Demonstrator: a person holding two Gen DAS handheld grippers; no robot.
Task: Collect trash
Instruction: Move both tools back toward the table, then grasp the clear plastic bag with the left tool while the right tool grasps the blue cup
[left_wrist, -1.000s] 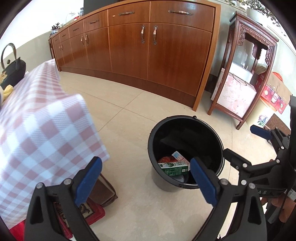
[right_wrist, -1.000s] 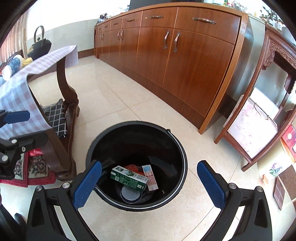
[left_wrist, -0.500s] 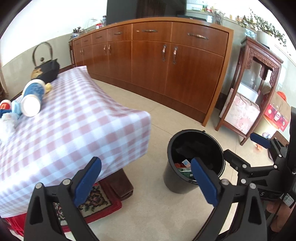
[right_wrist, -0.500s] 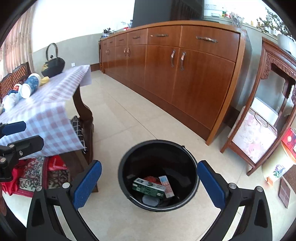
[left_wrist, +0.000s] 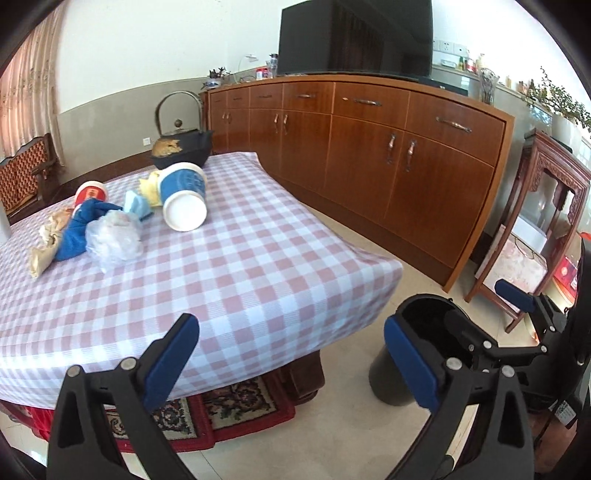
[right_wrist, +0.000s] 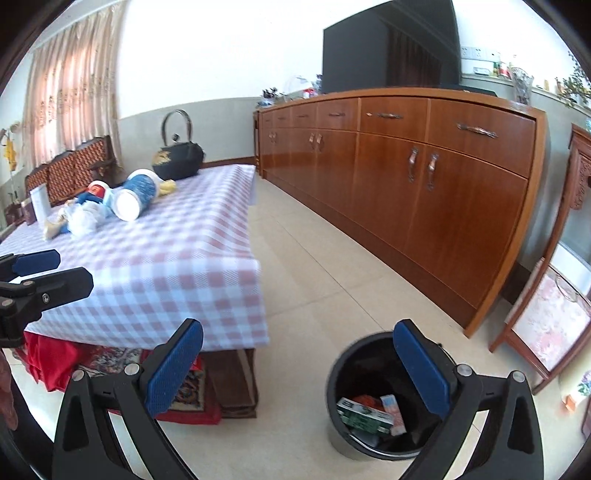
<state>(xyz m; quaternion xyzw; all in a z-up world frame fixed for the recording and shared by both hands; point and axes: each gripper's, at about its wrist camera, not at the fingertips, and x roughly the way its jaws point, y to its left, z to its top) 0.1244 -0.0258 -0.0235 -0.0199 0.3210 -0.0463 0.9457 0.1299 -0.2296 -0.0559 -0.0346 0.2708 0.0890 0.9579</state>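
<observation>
No legible text anywhere.

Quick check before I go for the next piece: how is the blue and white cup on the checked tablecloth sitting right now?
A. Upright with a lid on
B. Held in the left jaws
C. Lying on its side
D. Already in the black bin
C: the blue and white cup lies on its side on the checked tablecloth, one white end facing the camera, and both grippers are open and empty.

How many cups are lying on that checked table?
2. A big blue-and-white cup lies on its side by the black kettle; a smaller red-and-white cup sits behind the blue rag. The pile may hide more.
</observation>
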